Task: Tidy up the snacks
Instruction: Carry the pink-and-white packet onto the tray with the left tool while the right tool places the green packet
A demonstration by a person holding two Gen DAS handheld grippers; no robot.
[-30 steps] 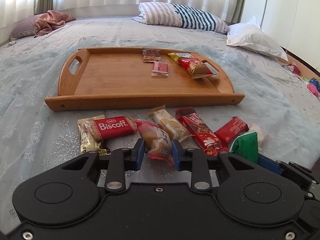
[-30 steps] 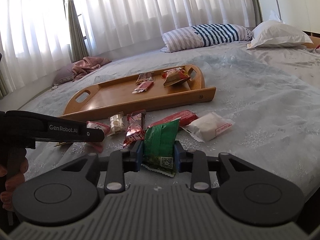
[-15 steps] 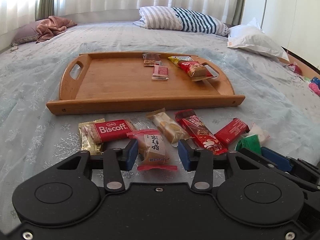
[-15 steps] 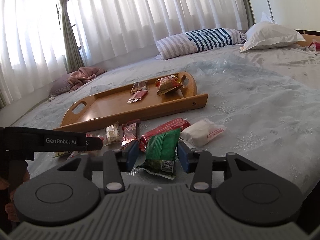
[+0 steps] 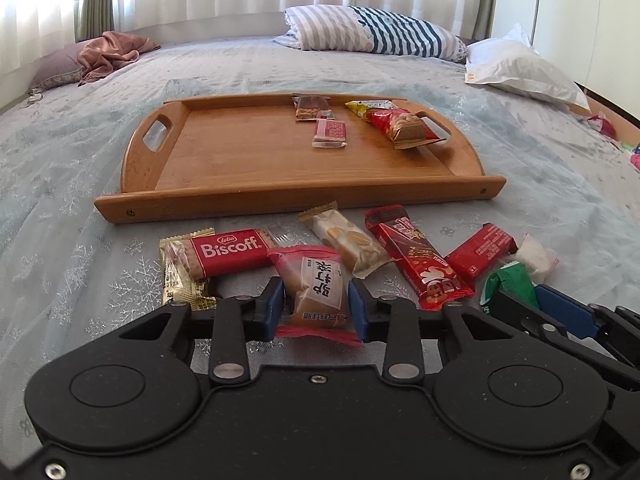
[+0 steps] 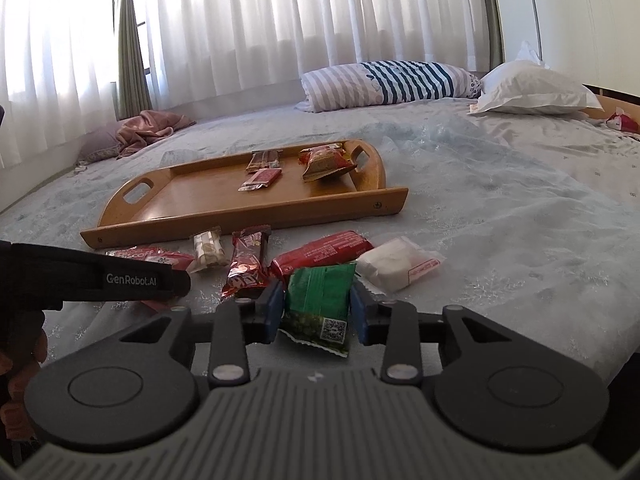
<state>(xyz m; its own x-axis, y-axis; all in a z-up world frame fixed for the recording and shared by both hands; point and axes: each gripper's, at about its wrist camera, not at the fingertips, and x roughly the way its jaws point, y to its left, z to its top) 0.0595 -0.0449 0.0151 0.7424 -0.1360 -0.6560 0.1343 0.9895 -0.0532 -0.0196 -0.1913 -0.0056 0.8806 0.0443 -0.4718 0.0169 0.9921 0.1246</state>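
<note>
Gripping red-wrapped cake snack (image 5: pixel 320 294), left gripper (image 5: pixel 316 305) had just closed fingers (image 5: pixel 270 308) onto it, low over bed (image 5: pixel 60 184). Right gripper (image 6: pixel 317 307) likewise just closed, fingers (image 6: pixel 272 312) pinching green packet (image 6: pixel 320 300). Wooden tray (image 5: pixel 280 196) lay beyond loose snacks, four packets on it.

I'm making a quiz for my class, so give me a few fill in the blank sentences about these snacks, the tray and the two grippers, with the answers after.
1. The left gripper is closed on a cake packet with ____ edges.
2. The right gripper grips a ____ packet.
3. The wooden tray rests on a ____.
4. The red bar beside the left gripper reads ____.

Missing words: red; green; bed; Biscoff
</note>
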